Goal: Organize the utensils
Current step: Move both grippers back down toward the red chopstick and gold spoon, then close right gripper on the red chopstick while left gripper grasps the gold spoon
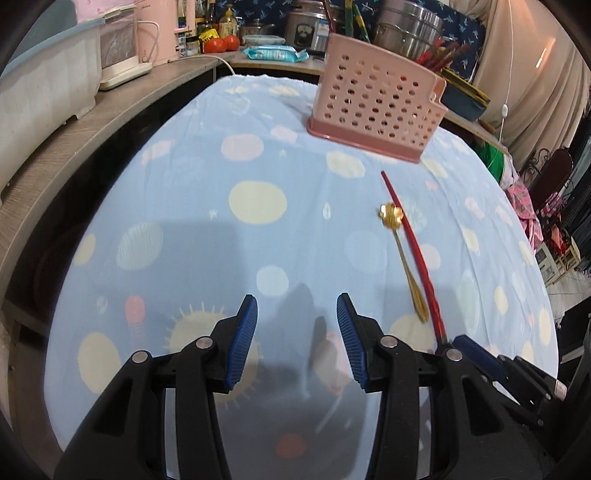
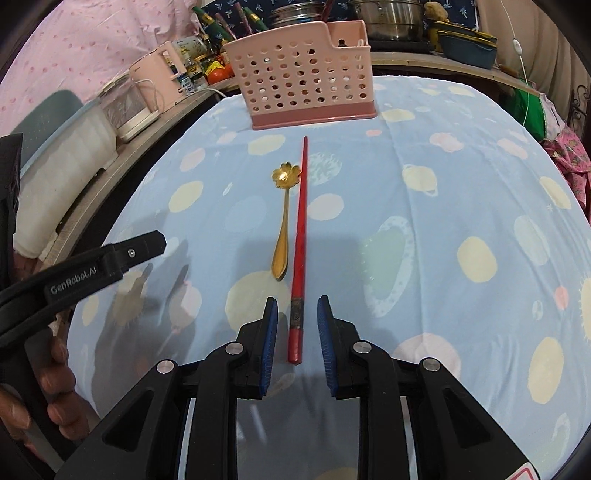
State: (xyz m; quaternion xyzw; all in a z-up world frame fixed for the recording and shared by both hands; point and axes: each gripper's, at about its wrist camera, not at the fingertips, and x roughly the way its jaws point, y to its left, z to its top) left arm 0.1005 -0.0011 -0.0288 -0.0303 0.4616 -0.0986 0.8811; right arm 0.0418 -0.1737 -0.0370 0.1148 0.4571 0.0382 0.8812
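Note:
A red chopstick [image 2: 301, 221] and a gold flower-bowl spoon [image 2: 284, 221] lie side by side on the blue dotted cloth, pointing at a pink perforated utensil holder [image 2: 303, 81] that stands behind them. My right gripper [image 2: 297, 306] is low over the cloth with its jaws either side of the chopstick's near end, a gap on both sides, so it is open. My left gripper [image 1: 295, 306] hovers open over bare cloth with nothing between its fingers. From it, the spoon [image 1: 400, 254] and chopstick [image 1: 410, 243] are to the right and the holder [image 1: 373, 107] is farther back.
The table's cloth [image 2: 461, 184] ends at a wooden counter [image 1: 110, 122] on the left, which carries a white tub [image 1: 44, 85], pink appliances [image 1: 162, 29] and tomatoes [image 1: 221, 43]. Steel pots [image 1: 410, 26] stand at the back. A hand [image 2: 55, 369] holds the left gripper's grip.

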